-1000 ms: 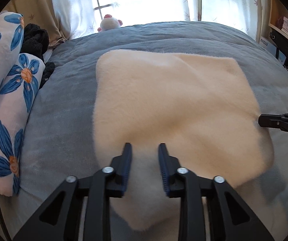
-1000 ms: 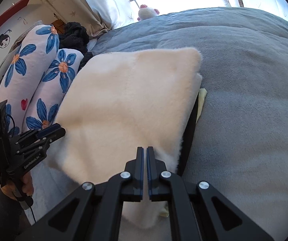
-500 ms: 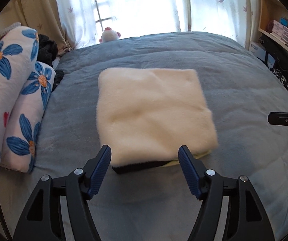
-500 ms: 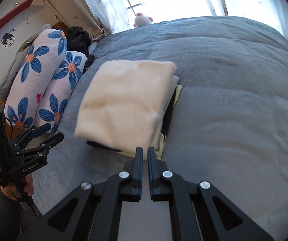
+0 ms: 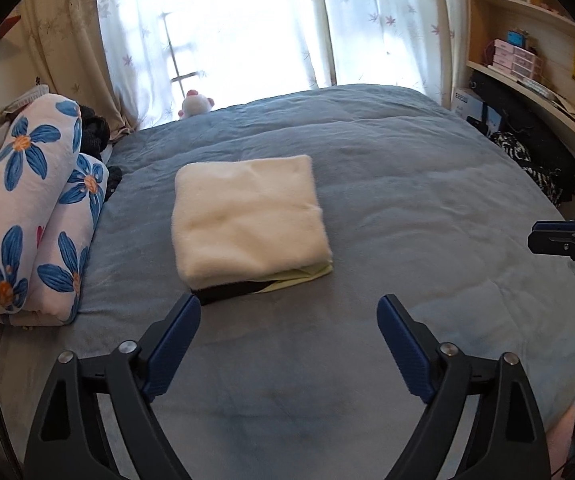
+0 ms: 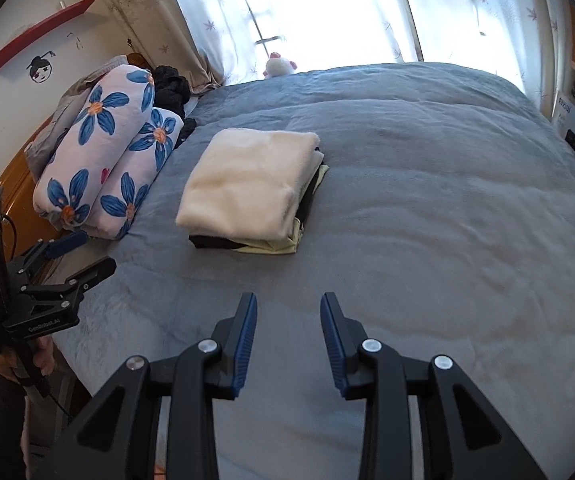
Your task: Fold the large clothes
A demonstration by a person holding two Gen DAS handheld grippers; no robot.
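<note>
A cream fleece garment (image 5: 247, 218) lies folded into a thick square on the grey-blue bed (image 5: 427, 208), with black and pale yellow layers showing at its near edge. It also shows in the right wrist view (image 6: 249, 184). My left gripper (image 5: 289, 322) is wide open and empty, held back from the garment's near edge. My right gripper (image 6: 287, 320) is open and empty, well short of the garment. The right gripper appears at the right edge of the left wrist view (image 5: 567, 240), and the left gripper appears at the left of the right wrist view (image 6: 67, 264).
Two rolled pillows with blue flowers (image 5: 35, 216) lie along the bed's left side, with dark clothing (image 5: 93, 134) behind them. A white plush toy (image 5: 196, 105) sits by the curtained window. Shelves (image 5: 527, 60) stand at the right.
Both grippers have pulled back from the folded garment toward the near side of the bed. The left jaws opened wide and the right jaws, shut before, have opened.
</note>
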